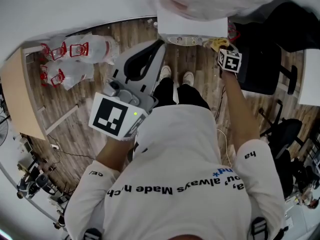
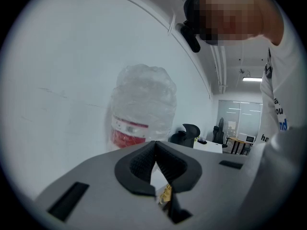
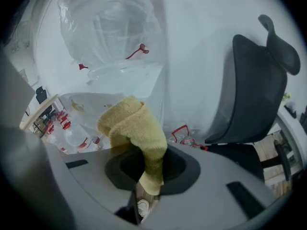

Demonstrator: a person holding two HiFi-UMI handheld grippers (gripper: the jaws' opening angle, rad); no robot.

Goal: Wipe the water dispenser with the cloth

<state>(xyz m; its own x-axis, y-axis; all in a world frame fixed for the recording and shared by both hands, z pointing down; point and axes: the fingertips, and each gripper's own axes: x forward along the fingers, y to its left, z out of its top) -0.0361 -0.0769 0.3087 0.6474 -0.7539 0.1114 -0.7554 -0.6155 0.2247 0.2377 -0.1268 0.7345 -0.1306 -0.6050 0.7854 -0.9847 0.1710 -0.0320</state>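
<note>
While the right gripper (image 3: pixel 151 166) has its jaws clamped on the folded yellow cloth (image 3: pixel 135 127), that cloth sits at the upper right side of the water dispenser (image 1: pixel 192 28), below the plastic-wrapped bottle (image 3: pixel 110 28); I cannot tell whether it touches. The left gripper (image 2: pixel 156 152) hangs back, jaws together on nothing. No wiped area shows, so most of the wiping probably remains.

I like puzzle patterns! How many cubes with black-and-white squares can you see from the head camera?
2. One marker cube sits on the left gripper, lower left; the other cube rides the right gripper, upper right. None else shows.
</note>
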